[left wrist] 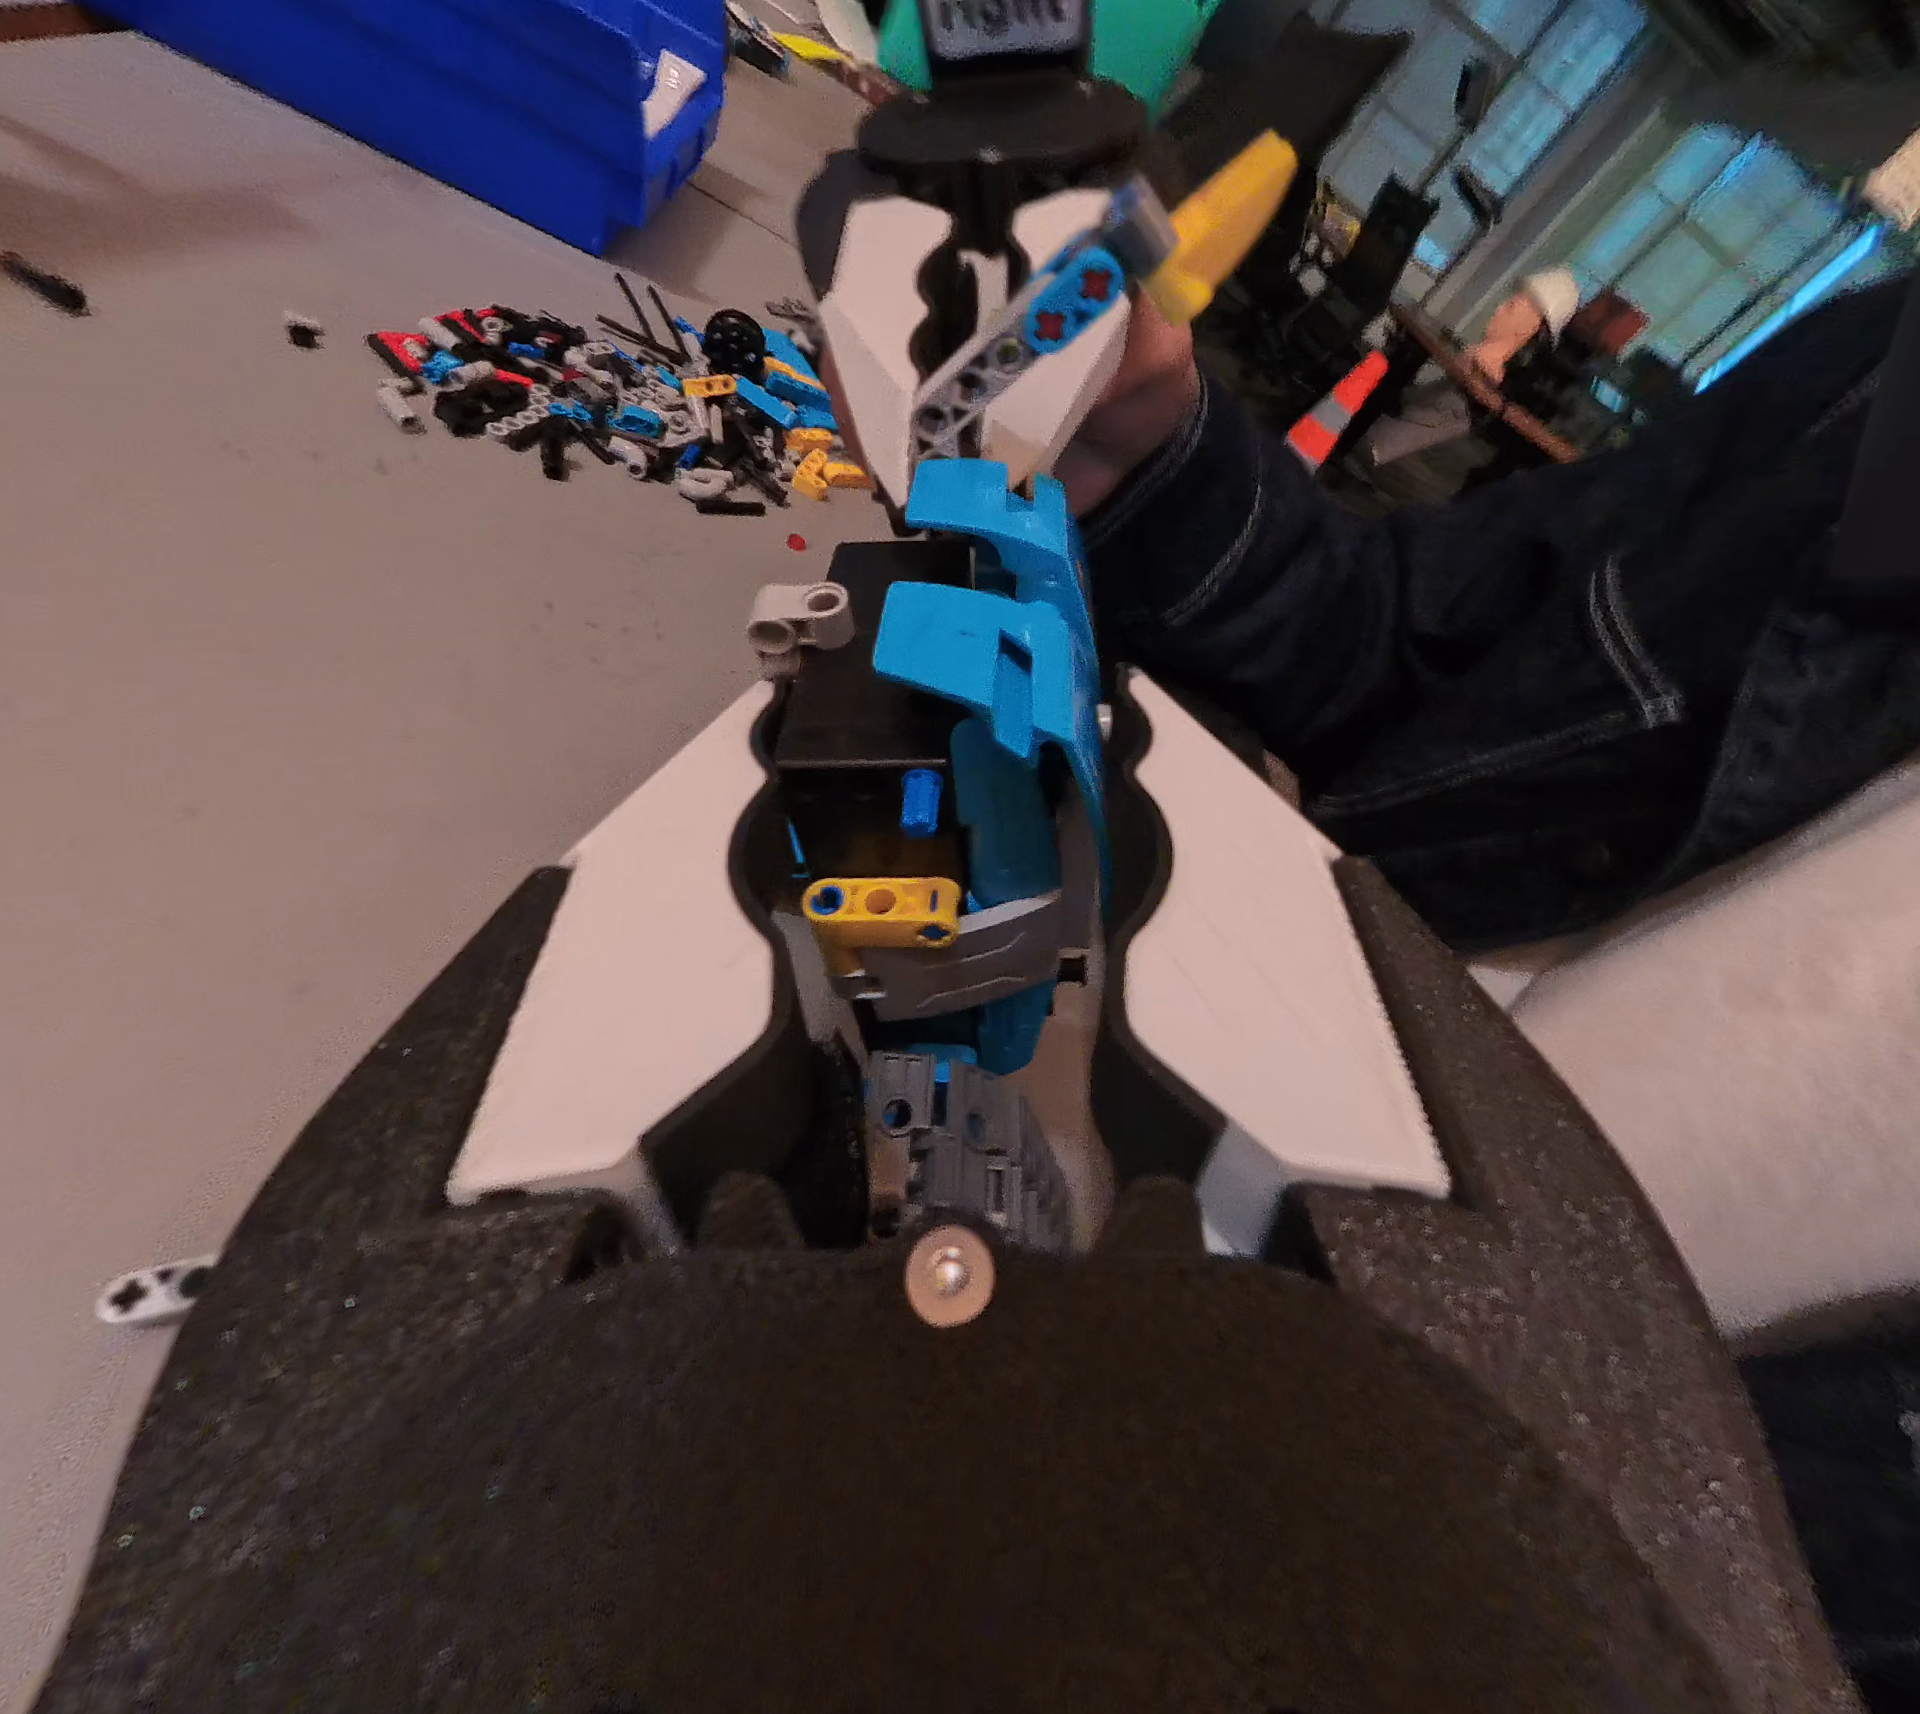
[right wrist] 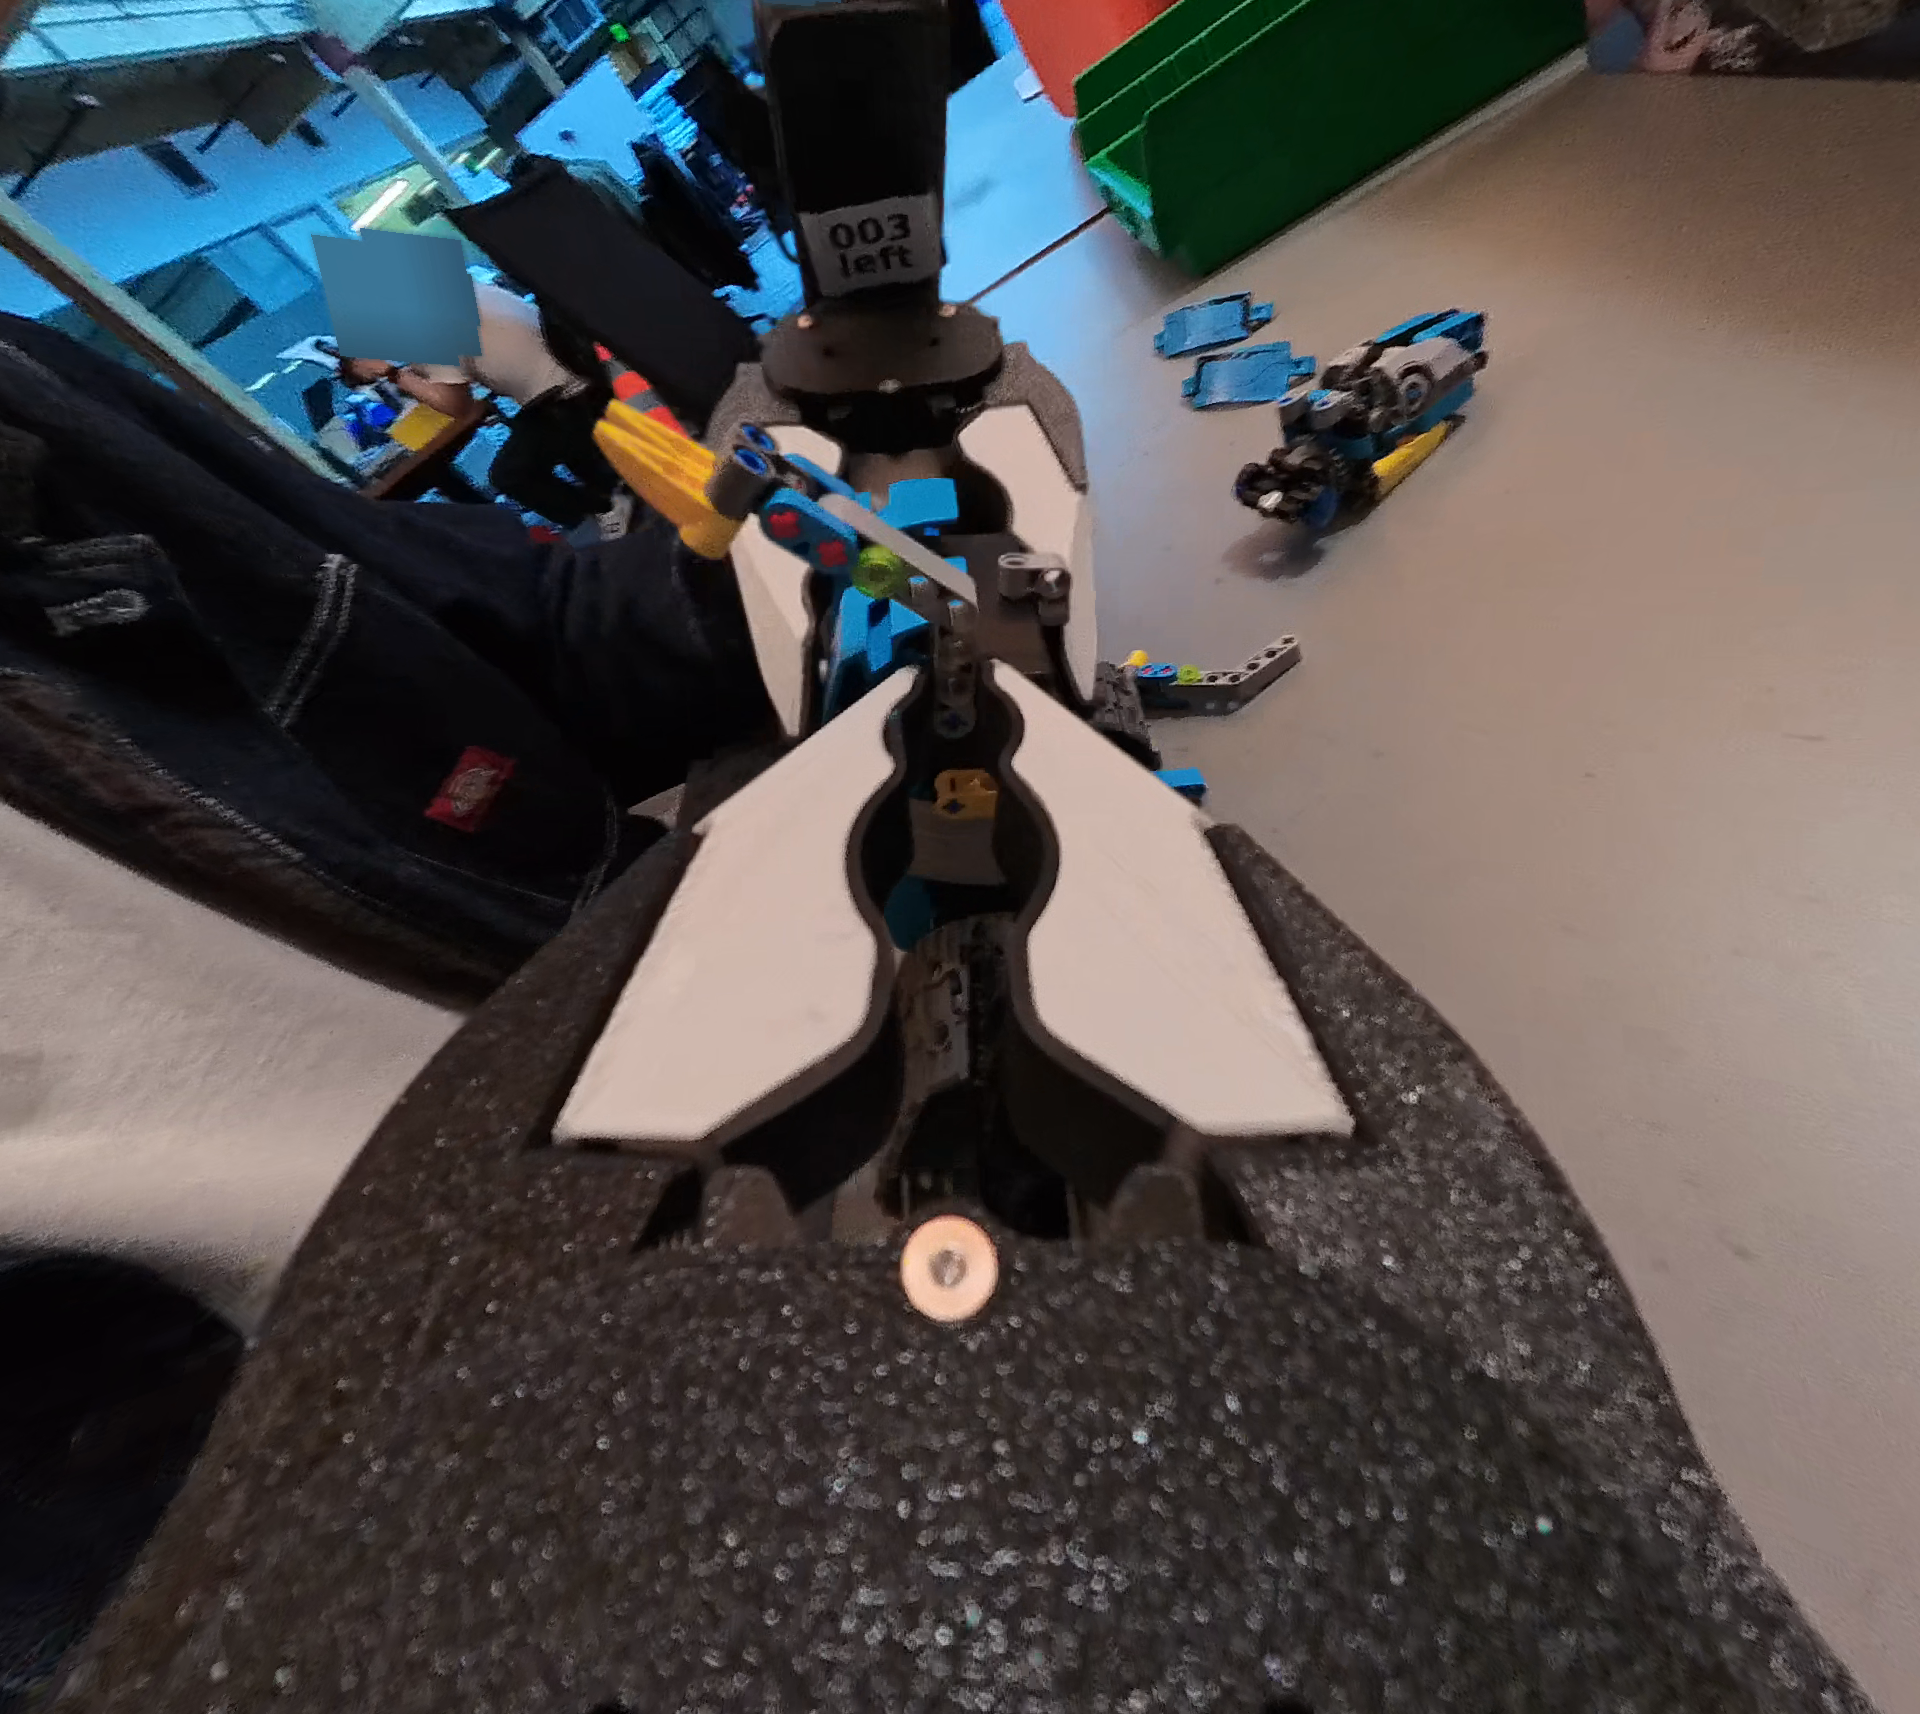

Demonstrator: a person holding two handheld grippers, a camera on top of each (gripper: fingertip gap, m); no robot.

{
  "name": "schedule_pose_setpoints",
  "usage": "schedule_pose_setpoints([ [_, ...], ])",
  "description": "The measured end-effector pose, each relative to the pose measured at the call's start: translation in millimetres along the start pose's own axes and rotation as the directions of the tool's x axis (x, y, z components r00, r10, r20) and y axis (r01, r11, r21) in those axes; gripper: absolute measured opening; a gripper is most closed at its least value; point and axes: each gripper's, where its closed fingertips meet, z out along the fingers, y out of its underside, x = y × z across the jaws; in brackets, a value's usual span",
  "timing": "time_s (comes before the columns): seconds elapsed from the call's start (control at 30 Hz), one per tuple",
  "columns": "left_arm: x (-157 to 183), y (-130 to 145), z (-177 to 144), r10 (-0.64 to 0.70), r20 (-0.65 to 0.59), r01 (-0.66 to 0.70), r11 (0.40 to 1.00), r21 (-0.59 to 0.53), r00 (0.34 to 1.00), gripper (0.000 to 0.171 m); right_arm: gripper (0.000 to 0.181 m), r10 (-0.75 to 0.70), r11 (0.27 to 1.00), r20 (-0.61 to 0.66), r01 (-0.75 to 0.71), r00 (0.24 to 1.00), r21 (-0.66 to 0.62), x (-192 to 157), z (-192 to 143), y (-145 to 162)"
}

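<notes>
Model: blue-and-black brick-built model (left wrist: 935, 729), rigid, light, panels may pop off.
Left gripper (left wrist: 945, 719): clamped on its body.
Right gripper (right wrist: 951, 677): clamped on grey beam (right wrist: 914, 552).

Left gripper (left wrist: 940, 698) and right gripper (right wrist: 956, 677) were alike: white wedge fingers, black speckled housings, one silver screw (left wrist: 947, 1272) each. Operator's sleeve (left wrist: 1455, 646) was dark denim.
</notes>
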Motion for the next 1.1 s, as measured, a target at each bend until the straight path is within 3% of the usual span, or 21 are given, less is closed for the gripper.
schedule_pose_setpoints([
  [0.13, -1, 1, -3, -0.012, -0.001, 0.012, 1.0, 0.02, 1.0, 0.055, 0.006, 0.001, 1.0, 0.012, -0.002, 1.0, 0.012, 2, -6, 1],
  [0.23, -27, -6, -42, -0.069, 0.075, 0.059, 0.991, 0.122, 0.995, 0.054, 0.003, 0.103, 0.957, -0.069, -0.08, 0.992, 0.277, 36, -93, -32],
  [0.3, -34, -9, -50, -0.077, 0.108, 0.061, 0.987, 0.15, 0.991, 0.054, 0.004, 0.041, 0.98, -0.129, -0.015, 0.991, 0.196, 33, -104, -19],
  [0.37, -27, -9, -34, -0.06, 0.084, 0.051, 0.992, 0.112, 0.995, 0.055, 0.005, 0.061, 0.979, -0.098, -0.04, 0.993, 0.202, 29, -96, -17],
  [0.47, -21, -16, -7, -0.071, 0.087, 0.064, 0.994, 0.087, 0.994, 0.055, 0.005, 0.121, 0.969, -0.183, -0.076, 0.976, 0.234, 54, -101, -16],
  [0.57, -25, -47, 13, -0.148, 0.09, 0.135, 0.981, 0.136, 0.985, 0.054, 0.005, 0.131, 0.956, -0.267, -0.051, 0.955, 0.288, 68, -113, -18],
  [0.67, -65, -84, 18, -0.157, 0.199, 0.122, 0.976, 0.179, 0.967, 0.054, 0.005, 0.171, 0.925, -0.304, -0.048, 0.937, 0.376, 74, -127, -27],
  [0.73, -111, -104, 11, -0.128, 0.351, 0.07, 0.982, 0.173, 0.928, 0.054, 0.006, 0.161, 0.936, -0.376, -0.02, 0.912, 0.351, 83, -128, -21],
  [0.83, -181, -127, -10, -0.123, 0.524, 0.026, 0.981, 0.19, 0.843, 0.054, 0.006, 0.161, 0.947, -0.372, -0.037, 0.914, 0.319, 85, -118, -15],
  [0.97, -232, -135, -32, -0.176, 0.537, 0.05, 0.969, 0.24, 0.825, 0.053, 0.006, 0.131, 0.974, -0.386, -0.046, 0.913, 0.223, 88, -98, 0],
  [1.1, -242, -123, -47, -0.336, 0.436, 0.199, 0.923, 0.33, 0.835, 0.053, 0.006, 0.151, 0.973, -0.333, -0.08, 0.931, 0.218, 81, -83, 0],
])
